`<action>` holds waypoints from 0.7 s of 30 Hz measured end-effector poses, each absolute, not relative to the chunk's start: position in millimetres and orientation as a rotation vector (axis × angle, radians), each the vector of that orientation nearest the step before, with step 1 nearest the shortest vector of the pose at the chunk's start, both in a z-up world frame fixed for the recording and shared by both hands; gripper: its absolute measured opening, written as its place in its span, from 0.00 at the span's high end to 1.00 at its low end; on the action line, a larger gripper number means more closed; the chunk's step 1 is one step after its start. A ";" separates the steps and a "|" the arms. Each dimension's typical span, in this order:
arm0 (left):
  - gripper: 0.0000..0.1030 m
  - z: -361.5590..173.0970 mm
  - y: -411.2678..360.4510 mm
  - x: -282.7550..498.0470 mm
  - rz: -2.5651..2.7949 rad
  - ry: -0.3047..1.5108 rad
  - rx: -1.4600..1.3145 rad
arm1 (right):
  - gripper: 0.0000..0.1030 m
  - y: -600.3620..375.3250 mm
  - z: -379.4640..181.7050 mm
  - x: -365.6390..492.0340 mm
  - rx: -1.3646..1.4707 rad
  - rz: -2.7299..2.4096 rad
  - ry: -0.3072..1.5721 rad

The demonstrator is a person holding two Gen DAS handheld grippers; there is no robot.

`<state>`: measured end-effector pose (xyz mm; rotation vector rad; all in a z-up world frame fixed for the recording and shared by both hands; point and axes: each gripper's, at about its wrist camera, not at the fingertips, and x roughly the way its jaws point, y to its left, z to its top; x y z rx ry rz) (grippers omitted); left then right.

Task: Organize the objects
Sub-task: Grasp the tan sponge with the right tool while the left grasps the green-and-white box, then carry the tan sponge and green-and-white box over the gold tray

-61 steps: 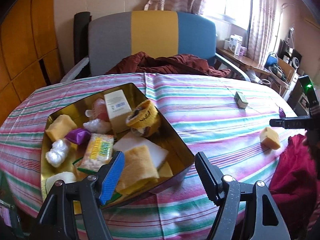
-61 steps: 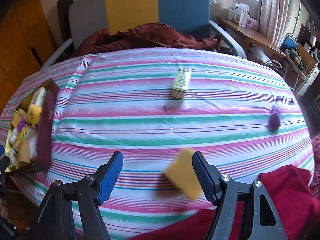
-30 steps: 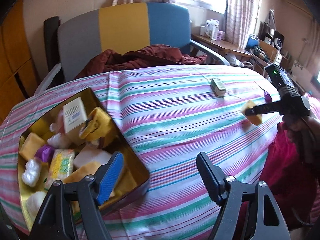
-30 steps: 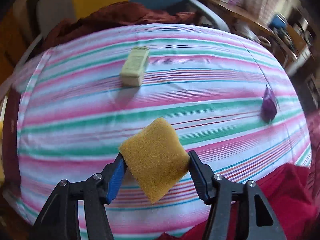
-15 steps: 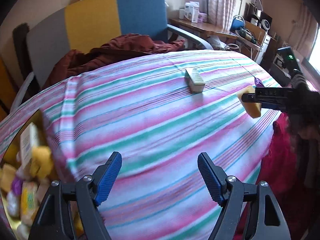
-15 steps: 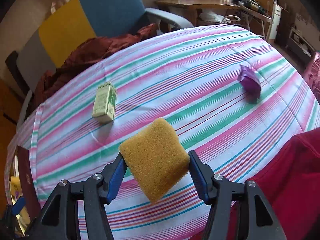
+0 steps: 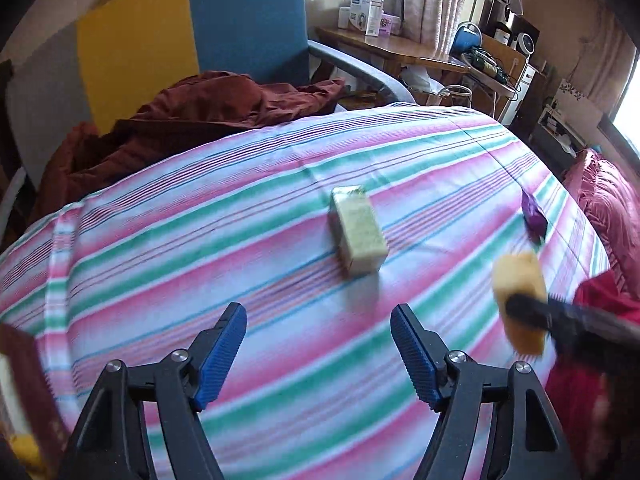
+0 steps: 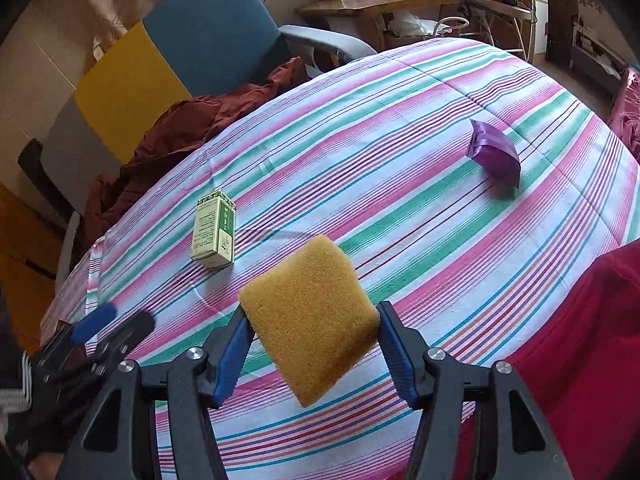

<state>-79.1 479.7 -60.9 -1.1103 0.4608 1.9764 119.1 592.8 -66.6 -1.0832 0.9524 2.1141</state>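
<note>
A: What is the right gripper [image 8: 312, 340] carrying?

B: A square, mustard-yellow sponge block [image 8: 310, 320], pinched between the blue ribbed pads [image 8: 234, 344] and tilted so one corner points down. It hangs in the air above the pink, green and white striped tablecloth [image 8: 400, 160], touching nothing else.

A: And the left gripper [image 7: 318, 354]?

B: Spread wide with nothing between its blue pads [image 7: 222, 354], poised over the cloth. Ahead of it lies a small green-and-cream cardboard box [image 7: 358, 236], flat on its side near the middle of the table and apart from the fingers.

A: Anything else loose on the cloth?

B: A small shiny purple foil packet [image 8: 494, 152], well to the right of the box and near the far right edge. From the left camera the same packet [image 7: 534, 218] sits just beyond the held sponge [image 7: 518, 292] (that part of the picture is blurred).

A: Where is the container?

B: Only a dark-red edge of the tin [image 7: 24, 392] shows, at the lower left of the left camera's view, with something yellow inside; I cannot make out more. Behind the table stands a grey, yellow and blue armchair [image 7: 192, 28] with a rust-brown garment [image 7: 192, 116] heaped on its seat. A red cloth [image 8: 580, 340] lies at the table's near right edge.
</note>
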 end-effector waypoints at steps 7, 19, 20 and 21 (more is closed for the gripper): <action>0.28 -75.9 543.0 -99.6 1.965 0.524 -1.100 | 0.40 592.0 -68.8 116.7 -1.094 2.129 0.956; 0.71 -111.1 528.4 -101.6 1.941 0.567 -1.146 | 0.40 583.3 -72.2 104.4 -1.169 2.184 0.894; 0.71 -110.5 517.5 -97.9 1.952 0.572 -1.142 | 0.40 580.8 -72.2 102.1 -1.179 2.198 0.884; 0.71 -109.8 501.6 -92.7 1.963 0.565 -1.151 | 0.40 579.8 -72.5 99.5 -1.185 2.206 0.879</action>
